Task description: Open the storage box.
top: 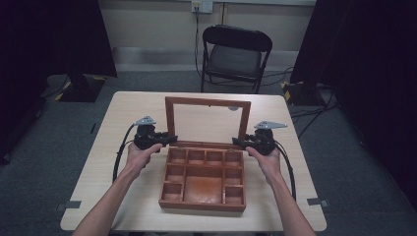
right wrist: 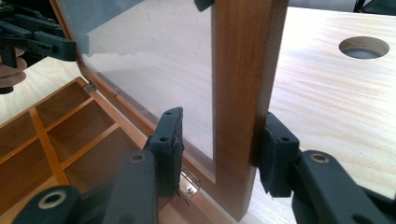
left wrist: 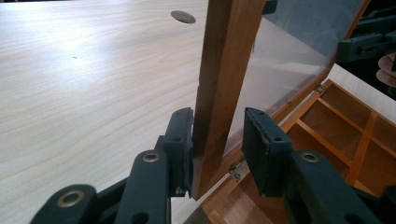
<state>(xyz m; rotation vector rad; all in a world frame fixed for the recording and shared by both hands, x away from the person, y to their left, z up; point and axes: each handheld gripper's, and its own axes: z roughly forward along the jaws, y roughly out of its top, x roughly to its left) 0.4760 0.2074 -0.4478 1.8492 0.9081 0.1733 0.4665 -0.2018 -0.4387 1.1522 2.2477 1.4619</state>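
An empty wooden box (top: 201,204) with several compartments sits mid-table, and its glass-paned lid (top: 206,101) stands upright. My left gripper (top: 169,139) is at the lid's left lower corner and my right gripper (top: 236,142) at the right lower corner. In the left gripper view the open jaws (left wrist: 218,116) straddle the lid's side frame (left wrist: 224,70); one pad touches the wood and the other stands off it. In the right gripper view the open jaws (right wrist: 223,120) straddle the other side frame (right wrist: 243,70) in the same way, just above a hinge (right wrist: 189,182).
The light wooden table (top: 123,123) has a round cable hole (right wrist: 363,47) behind the lid. A black folding chair (top: 236,51) stands past the far edge. Dark curtains hang at both sides of the room.
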